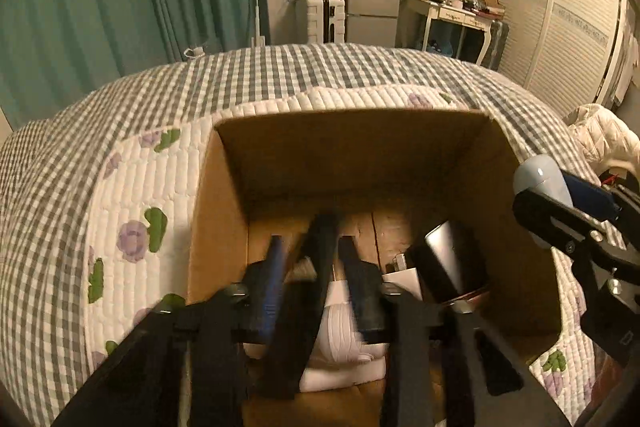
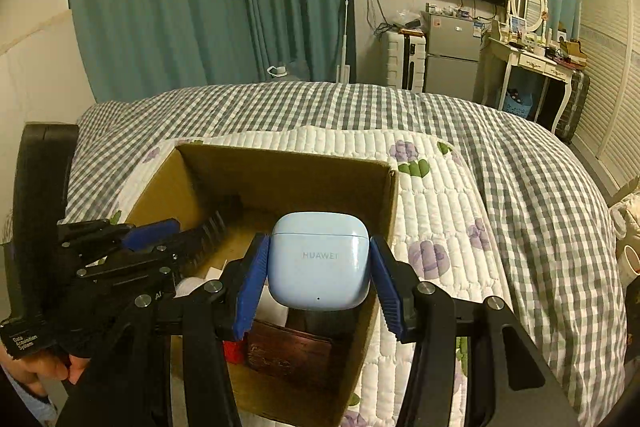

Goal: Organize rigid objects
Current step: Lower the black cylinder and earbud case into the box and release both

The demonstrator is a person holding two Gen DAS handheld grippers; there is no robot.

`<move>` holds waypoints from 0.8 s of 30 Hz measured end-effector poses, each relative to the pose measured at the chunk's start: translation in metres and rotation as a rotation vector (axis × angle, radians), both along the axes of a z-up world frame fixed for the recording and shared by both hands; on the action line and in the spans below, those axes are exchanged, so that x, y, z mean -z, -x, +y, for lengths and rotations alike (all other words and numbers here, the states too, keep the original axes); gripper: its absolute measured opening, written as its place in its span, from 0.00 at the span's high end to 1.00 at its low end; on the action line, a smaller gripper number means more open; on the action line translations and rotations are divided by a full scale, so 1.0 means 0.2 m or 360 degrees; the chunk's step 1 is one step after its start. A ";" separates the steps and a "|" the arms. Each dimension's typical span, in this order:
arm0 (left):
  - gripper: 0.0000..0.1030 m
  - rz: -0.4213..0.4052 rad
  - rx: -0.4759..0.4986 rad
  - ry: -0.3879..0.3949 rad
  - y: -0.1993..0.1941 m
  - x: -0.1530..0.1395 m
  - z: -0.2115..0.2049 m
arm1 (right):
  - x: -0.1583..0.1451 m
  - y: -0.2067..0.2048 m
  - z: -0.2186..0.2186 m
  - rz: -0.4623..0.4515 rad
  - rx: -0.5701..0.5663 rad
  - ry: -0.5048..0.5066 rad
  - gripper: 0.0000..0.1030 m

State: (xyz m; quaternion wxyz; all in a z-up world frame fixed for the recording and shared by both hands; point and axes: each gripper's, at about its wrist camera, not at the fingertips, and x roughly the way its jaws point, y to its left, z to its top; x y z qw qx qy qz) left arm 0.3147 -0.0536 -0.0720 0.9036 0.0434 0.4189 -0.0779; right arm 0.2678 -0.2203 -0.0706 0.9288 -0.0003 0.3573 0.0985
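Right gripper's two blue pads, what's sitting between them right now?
In the right wrist view, a light blue Huawei earbud case sits between the right gripper pads, above the cardboard box.

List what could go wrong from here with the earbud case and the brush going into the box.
1. The right gripper holds the smooth, rounded blue earbud case by its sides only; it could slip and land hard on the dark wooden box below.
2. The left gripper holds a black brush low inside the cardboard box, close to the right gripper; the two could collide.
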 end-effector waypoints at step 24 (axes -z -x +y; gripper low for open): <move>0.45 -0.0115 -0.0118 0.0022 0.06 -0.09 0.25 | 0.13 -0.27 0.20 0.0089 0.0017 0.0025 0.38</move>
